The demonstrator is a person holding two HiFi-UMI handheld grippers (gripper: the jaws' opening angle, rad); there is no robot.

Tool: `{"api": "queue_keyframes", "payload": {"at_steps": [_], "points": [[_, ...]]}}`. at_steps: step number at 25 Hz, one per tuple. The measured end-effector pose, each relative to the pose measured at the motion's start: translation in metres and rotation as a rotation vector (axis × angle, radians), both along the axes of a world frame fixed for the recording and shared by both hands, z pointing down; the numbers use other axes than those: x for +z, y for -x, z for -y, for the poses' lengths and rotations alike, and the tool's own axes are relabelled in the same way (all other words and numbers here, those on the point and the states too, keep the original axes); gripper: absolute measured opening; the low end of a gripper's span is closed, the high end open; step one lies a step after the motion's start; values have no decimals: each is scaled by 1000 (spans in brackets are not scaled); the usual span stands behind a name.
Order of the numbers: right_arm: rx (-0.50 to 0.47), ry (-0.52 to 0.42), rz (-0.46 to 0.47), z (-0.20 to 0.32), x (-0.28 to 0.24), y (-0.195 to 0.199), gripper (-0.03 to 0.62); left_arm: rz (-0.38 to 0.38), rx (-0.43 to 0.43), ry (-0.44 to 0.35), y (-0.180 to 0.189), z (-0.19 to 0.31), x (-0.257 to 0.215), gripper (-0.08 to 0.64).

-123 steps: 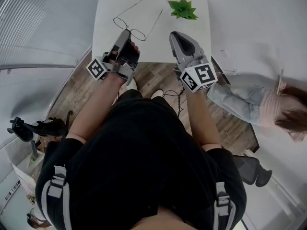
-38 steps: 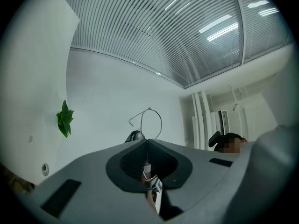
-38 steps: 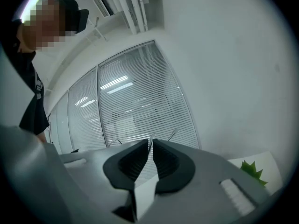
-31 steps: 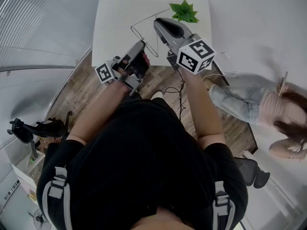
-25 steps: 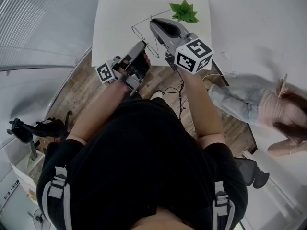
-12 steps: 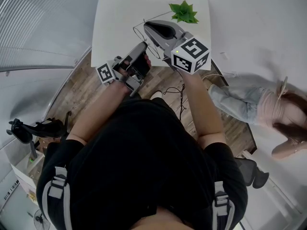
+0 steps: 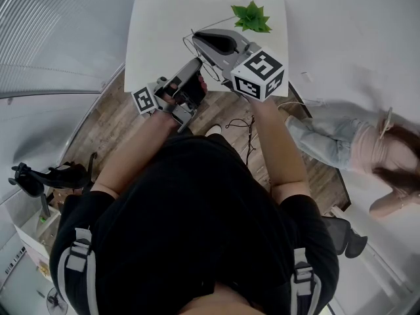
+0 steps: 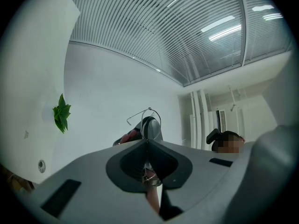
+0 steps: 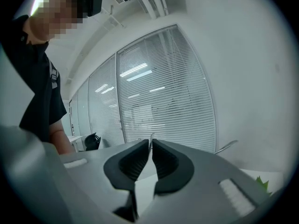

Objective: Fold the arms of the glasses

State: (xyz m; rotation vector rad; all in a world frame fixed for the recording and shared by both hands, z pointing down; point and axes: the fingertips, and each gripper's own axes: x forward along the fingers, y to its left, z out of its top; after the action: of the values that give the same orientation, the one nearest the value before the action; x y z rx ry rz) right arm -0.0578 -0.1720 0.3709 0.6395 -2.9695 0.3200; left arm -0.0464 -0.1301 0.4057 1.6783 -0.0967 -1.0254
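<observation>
first arm in hand, neither looks folded yet

a white room with a slatted glass wall (image 9: 163, 92) and wood floor (image 7: 111, 123) surrounds a white table (image 7: 164, 18), with a green plant (image 7: 250, 13) at its far right. above the table's near part, the left tongs (image 8: 147, 141) clench the front of the wire glasses (image 8: 149, 108). the right tongs (image 9: 150, 143) pinch one arm. both folds seem left.

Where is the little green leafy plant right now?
In the head view, the green leafy plant sits on the white table near its far right corner, to the right of the thin wire glasses.
</observation>
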Motion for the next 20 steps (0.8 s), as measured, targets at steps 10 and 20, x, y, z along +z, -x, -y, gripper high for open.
{"api": "queue_keyframes", "payload": {"at_steps": [10, 20], "points": [[-26, -13, -18, -2, -5, 2, 26, -9, 1, -11, 0, 0, -3, 12], [-15, -25, -24, -4, -7, -6, 50, -28, -20, -16, 2, 1, -4, 12]]}}
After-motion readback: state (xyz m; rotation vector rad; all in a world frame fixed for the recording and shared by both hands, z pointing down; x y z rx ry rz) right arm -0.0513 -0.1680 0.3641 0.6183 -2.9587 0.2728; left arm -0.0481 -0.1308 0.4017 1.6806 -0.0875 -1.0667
